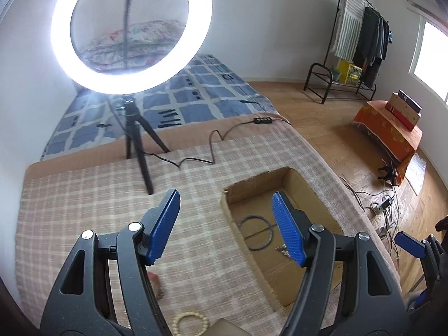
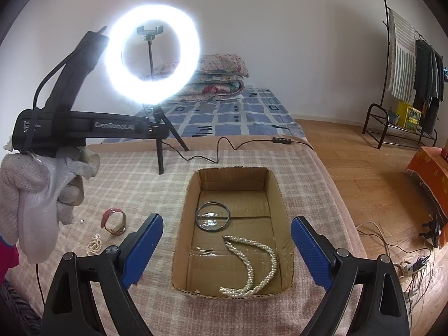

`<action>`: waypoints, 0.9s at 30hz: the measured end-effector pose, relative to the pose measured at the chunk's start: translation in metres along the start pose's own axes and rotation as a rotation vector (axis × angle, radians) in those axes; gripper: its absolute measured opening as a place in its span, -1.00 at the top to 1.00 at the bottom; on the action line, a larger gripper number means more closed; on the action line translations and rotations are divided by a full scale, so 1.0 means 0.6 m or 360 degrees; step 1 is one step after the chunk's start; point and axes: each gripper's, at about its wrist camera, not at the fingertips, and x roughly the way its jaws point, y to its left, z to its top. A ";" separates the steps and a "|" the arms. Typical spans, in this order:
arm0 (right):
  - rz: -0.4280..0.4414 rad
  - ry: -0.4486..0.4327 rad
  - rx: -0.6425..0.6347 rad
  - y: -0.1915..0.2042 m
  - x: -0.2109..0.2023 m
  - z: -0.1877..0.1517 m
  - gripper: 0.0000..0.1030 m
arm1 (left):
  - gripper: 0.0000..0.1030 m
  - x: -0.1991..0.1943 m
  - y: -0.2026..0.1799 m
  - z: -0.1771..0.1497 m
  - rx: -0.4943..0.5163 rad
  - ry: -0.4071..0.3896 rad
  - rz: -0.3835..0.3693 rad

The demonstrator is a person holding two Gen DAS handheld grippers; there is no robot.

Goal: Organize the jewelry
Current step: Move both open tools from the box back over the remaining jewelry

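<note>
An open cardboard box (image 2: 232, 177) lies on the checked cloth. In it are a dark ring bangle (image 2: 212, 217) and a long pearl necklace (image 2: 252, 266). My right gripper (image 2: 228, 249) hangs open over the box's near end with nothing between its blue pads. Left of the box lie a red-strapped watch (image 2: 114, 221) and a small pearl bracelet (image 2: 93, 245). My left gripper (image 1: 226, 226) is open and empty, raised over the cloth beside the box (image 1: 263, 179); the bangle (image 1: 256, 232) shows between its fingers. A cream bead bracelet (image 1: 193, 314) lies below it. A gloved hand (image 2: 33, 196) holds the left gripper.
A lit ring light (image 2: 112, 56) on a black tripod (image 2: 160, 159) stands on the cloth behind the box, its cable (image 2: 218, 145) trailing right. Behind it are a bed with folded quilts, a clothes rack (image 2: 403, 89), and wood floor with cables (image 2: 414, 268) at right.
</note>
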 end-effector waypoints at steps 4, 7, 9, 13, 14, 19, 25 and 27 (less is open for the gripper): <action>0.0042 -0.0019 -0.0025 0.022 -0.007 0.001 -0.83 | -0.36 -0.039 0.038 -0.006 -0.0015 -0.0034 0.0030; 0.0075 -0.0027 -0.0039 0.039 -0.010 0.002 -0.82 | -0.36 -0.069 0.066 -0.014 -0.0035 -0.0061 0.0055; 0.0090 -0.0028 -0.0036 0.047 -0.010 0.001 -0.82 | -0.36 -0.091 0.089 -0.021 -0.0047 -0.0074 0.0081; 0.0130 -0.0039 -0.0003 0.061 -0.010 0.004 -0.82 | -0.36 -0.132 0.137 -0.043 -0.0089 -0.0089 0.0112; 0.0144 -0.0043 0.0006 0.067 -0.010 0.005 -0.82 | -0.36 -0.143 0.152 -0.051 -0.0107 -0.0086 0.0120; 0.0183 -0.0050 -0.0018 0.097 -0.006 0.004 -0.82 | -0.36 -0.180 0.214 -0.101 -0.0168 -0.0075 0.0173; 0.0237 -0.0050 -0.0053 0.134 0.015 -0.006 -0.80 | -0.36 -0.189 0.265 -0.166 -0.0248 -0.0006 0.0191; 0.0260 -0.0044 -0.0063 0.145 0.024 -0.009 -0.77 | -0.36 -0.185 0.277 -0.185 -0.0279 0.0028 0.0182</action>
